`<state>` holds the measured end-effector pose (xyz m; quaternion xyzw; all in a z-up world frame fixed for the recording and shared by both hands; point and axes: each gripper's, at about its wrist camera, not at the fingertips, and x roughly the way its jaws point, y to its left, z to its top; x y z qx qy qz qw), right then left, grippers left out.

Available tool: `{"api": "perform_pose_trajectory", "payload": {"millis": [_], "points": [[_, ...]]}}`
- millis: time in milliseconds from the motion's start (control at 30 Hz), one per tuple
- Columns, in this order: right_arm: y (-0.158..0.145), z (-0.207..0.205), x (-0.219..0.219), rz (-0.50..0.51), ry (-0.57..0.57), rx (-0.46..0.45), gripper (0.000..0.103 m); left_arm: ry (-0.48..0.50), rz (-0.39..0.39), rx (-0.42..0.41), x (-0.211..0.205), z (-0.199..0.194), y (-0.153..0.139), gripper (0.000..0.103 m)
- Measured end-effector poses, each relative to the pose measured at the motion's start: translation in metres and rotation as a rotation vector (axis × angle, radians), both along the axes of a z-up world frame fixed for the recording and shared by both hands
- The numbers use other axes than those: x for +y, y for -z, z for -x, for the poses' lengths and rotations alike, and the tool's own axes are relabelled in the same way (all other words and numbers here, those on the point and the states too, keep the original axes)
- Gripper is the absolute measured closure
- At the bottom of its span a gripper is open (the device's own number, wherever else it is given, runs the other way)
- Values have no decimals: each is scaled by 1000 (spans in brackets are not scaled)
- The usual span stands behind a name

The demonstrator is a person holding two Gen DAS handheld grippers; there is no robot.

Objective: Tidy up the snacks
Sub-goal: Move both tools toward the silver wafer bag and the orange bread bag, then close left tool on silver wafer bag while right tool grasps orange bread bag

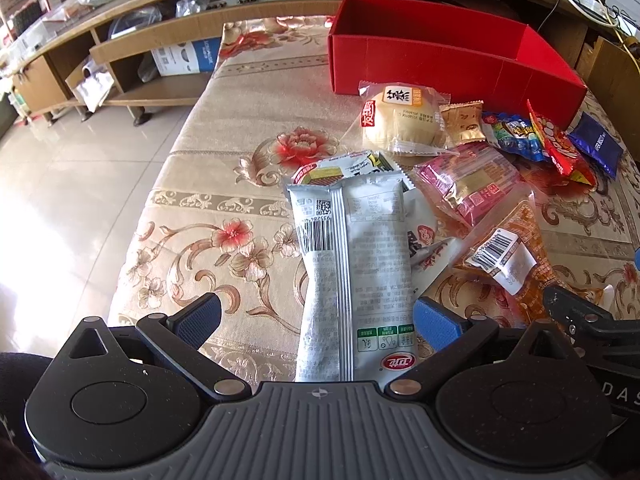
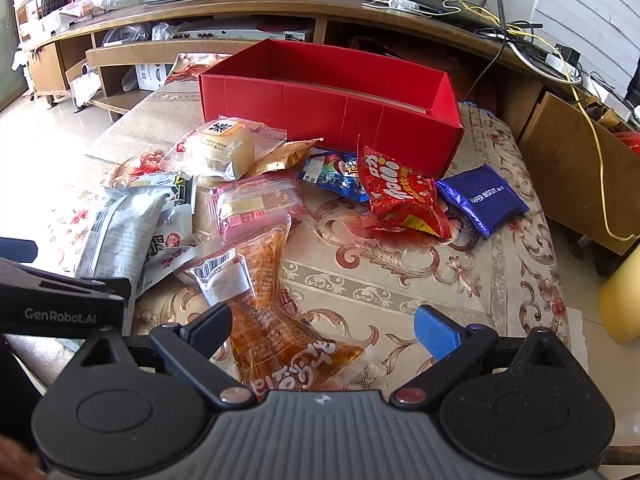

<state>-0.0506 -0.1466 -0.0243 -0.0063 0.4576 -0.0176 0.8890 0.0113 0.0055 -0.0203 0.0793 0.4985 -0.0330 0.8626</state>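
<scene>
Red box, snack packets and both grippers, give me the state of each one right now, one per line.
red box: open-topped, upright, no snacks visible inside.
grey packet: sealed, flat, between the open left gripper fingers, not clamped.
orange packet: sealed, flat, between the open right gripper fingers.
bun packet: sealed, by the box.
red packet: sealed, propped on neighbours.
blue wafer packet: sealed, flat.

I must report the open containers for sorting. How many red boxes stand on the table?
1. The red box stands open at the far side of the table, behind the snack packets. Another could be hidden out of view.
</scene>
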Motion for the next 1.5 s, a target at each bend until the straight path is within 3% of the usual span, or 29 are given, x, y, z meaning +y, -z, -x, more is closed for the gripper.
{"api": "perform_pose_trajectory", "payload": {"millis": [700,967,1100,1167,1200,1333,1500], "points": [[12,-23,9,-24,-94,34,9,-45,34,61,2,-24,14,0],[10,-22,11,-36,-135,40,10,-72,83,84,10,-29,18,1],[18,-24,18,5,-174,62,10,-72,84,80,8,-29,19,0],[23,-27,18,8,-180,81,15,-68,80,78,9,-30,19,0],[26,-29,18,1,-179,96,27,-68,82,78,9,-31,19,0],[27,-33,9,-97,-148,127,49,-70,93,78,11,-32,20,1],[27,-31,10,-78,-142,121,53,-66,92,61,11,-30,18,8]]}}
